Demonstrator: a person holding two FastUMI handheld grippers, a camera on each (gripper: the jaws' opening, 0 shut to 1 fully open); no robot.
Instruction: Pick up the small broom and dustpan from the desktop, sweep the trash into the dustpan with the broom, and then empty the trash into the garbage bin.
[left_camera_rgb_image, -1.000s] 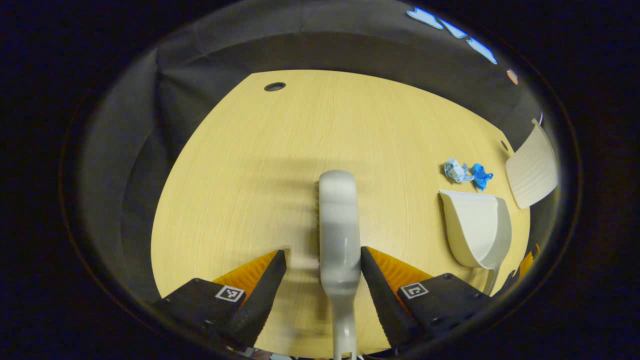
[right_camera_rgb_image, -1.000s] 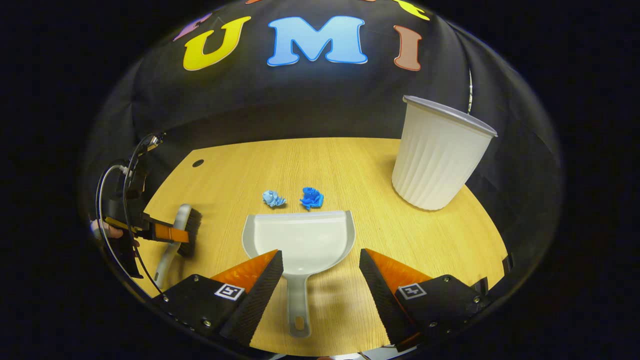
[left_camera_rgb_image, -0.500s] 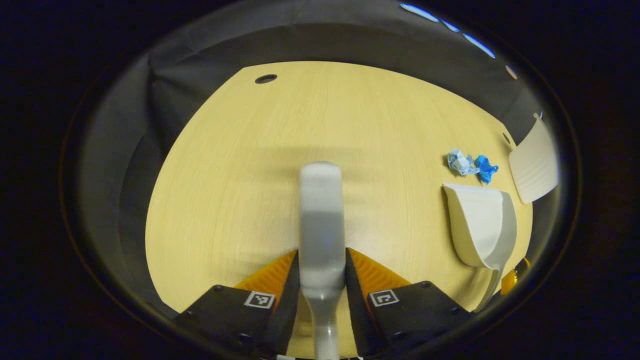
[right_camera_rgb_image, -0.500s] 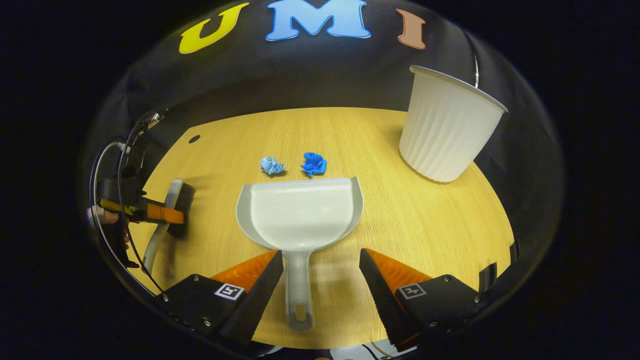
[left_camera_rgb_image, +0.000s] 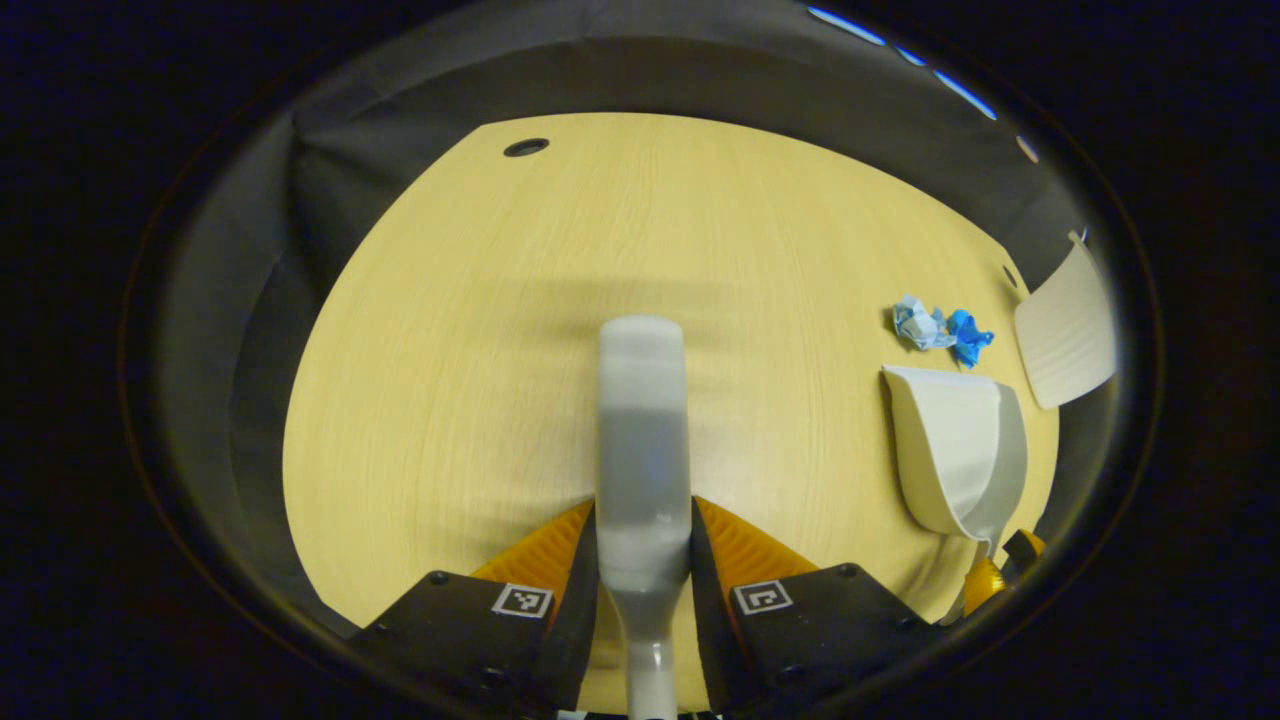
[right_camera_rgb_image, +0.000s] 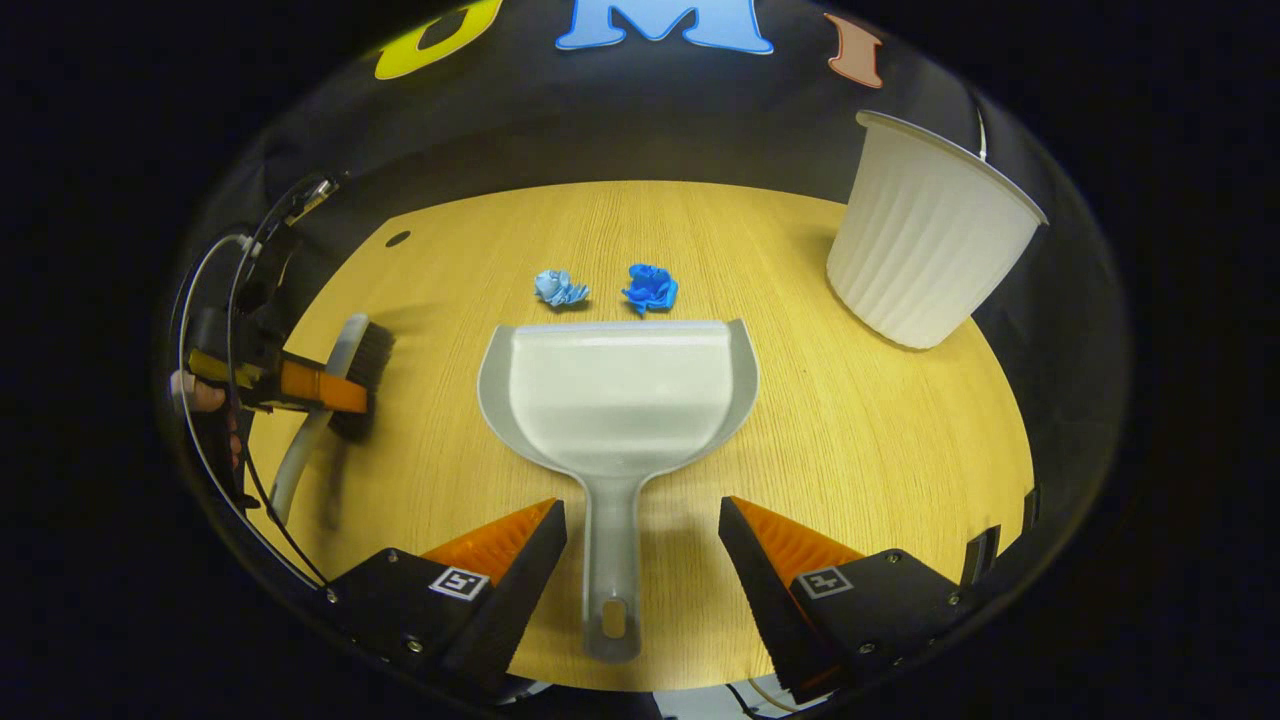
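Left gripper (left_camera_rgb_image: 642, 560): both fingers pressed on the small grey plastic broom (left_camera_rgb_image: 642, 440), frame centre. Right gripper (right_camera_rgb_image: 642, 545): fingers spread wide, straddling without touching the handle of the grey plastic dustpan (right_camera_rgb_image: 618, 400), which lies flat on the light wooden desktop (right_camera_rgb_image: 850, 450), lower centre. Two crumpled blue paper scraps (right_camera_rgb_image: 605, 288) lie just beyond its lip; ribbed white bin (right_camera_rgb_image: 930, 240) upper right.

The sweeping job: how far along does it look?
Barely begun. The left gripper is shut on the broom. The right gripper is open around the dustpan handle, not gripping. Both paper scraps lie unswept on the desk; the bin waits.
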